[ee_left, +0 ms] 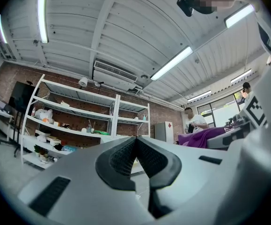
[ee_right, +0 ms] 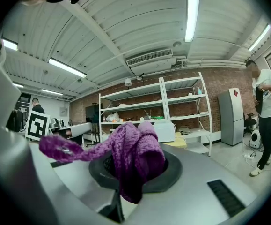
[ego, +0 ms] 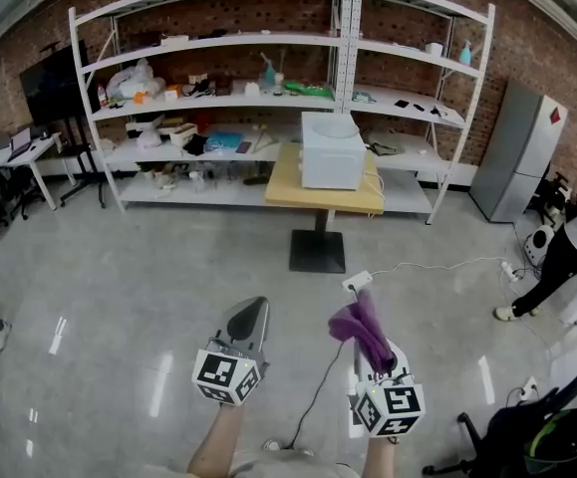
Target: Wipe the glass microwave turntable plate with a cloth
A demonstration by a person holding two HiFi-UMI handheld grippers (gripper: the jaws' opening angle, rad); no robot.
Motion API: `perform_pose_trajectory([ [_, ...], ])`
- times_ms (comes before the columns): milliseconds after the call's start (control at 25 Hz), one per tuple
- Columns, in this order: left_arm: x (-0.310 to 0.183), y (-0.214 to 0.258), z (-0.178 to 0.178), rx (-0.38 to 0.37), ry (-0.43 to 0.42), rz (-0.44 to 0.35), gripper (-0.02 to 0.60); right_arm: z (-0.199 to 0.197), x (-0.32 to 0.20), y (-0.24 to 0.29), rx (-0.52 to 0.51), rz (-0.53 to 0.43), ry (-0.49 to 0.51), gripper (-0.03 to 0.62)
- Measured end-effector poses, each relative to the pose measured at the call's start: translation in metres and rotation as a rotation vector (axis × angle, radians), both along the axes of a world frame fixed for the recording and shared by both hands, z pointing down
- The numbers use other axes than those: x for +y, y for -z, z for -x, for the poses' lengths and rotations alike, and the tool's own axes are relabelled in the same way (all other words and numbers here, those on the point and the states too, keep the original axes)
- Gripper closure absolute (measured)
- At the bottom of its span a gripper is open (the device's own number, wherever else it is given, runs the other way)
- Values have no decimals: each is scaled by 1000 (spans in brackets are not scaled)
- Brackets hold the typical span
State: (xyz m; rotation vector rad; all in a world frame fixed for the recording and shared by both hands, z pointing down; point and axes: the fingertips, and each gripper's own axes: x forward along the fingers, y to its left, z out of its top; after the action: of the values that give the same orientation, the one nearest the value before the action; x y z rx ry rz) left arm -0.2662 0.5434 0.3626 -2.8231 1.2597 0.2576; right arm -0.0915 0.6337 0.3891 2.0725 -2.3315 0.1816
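Note:
My right gripper (ego: 376,352) is shut on a purple knitted cloth (ego: 361,329), which bunches between the jaws and trails to the left in the right gripper view (ee_right: 135,150). My left gripper (ego: 247,325) is shut with nothing in it; its dark pads (ee_left: 126,156) meet in the left gripper view. Both grippers are held over the floor, well short of a white microwave (ego: 332,150) that stands on a yellow-topped table (ego: 290,187). No glass turntable plate shows in any view.
White shelving (ego: 268,98) full of small items lines the brick wall behind the table. A grey fridge (ego: 519,152) stands at the right. A power strip (ego: 357,281) and cable lie on the floor. A person (ego: 567,247) stands at the far right; desks (ego: 19,157) at left.

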Motion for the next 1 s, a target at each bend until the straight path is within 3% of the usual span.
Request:
perform_pose_trajectory([
  [640,7,-17,-29,-21,47,36,580,-53,-2,-29,-101,53,7,543],
  [840,-26,-23,-39,-34,62,36,580,-69,-29,-34,-99,50,12,543],
  [1000,-78,-33,-50,-25,75,46,580,-83,-79,-44,-89,65,19,543],
])
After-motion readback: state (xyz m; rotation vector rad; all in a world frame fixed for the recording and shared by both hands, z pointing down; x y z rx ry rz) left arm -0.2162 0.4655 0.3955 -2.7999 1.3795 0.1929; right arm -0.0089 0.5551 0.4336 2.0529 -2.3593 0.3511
